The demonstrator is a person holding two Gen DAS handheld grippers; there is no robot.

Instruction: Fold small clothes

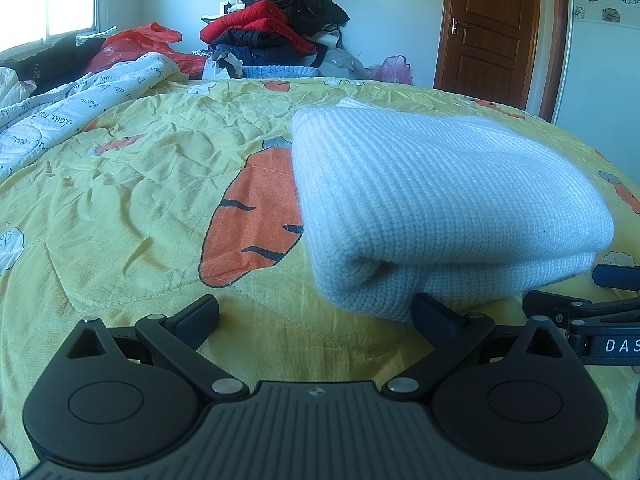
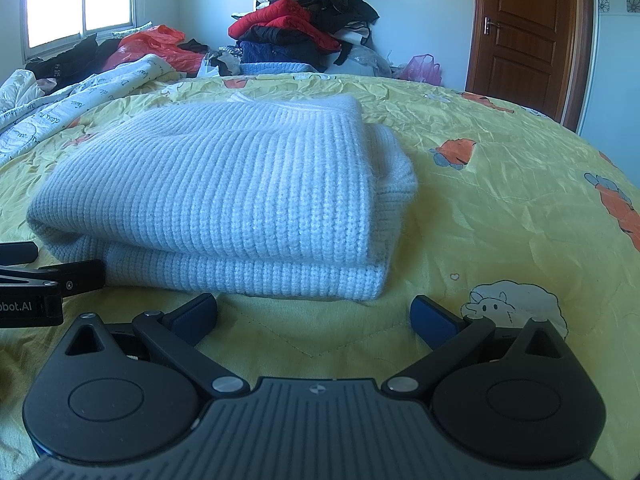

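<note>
A pale blue knitted sweater [image 1: 440, 200] lies folded in a thick stack on the yellow carrot-print bedspread [image 1: 140, 184]. My left gripper [image 1: 316, 316] is open just in front of the stack's near left corner, its right finger close to the fold. The same folded sweater [image 2: 224, 196] fills the middle of the right wrist view. My right gripper [image 2: 314, 316] is open in front of the stack's near right edge, with nothing between its fingers. Each gripper's tips show at the side edge of the other's view.
A tall pile of dark and red clothes [image 2: 308, 24] stands at the far end of the bed. A white printed quilt [image 1: 60, 116] and an orange plastic bag [image 1: 140, 40] lie at the far left. A brown door [image 2: 524, 32] is at the right.
</note>
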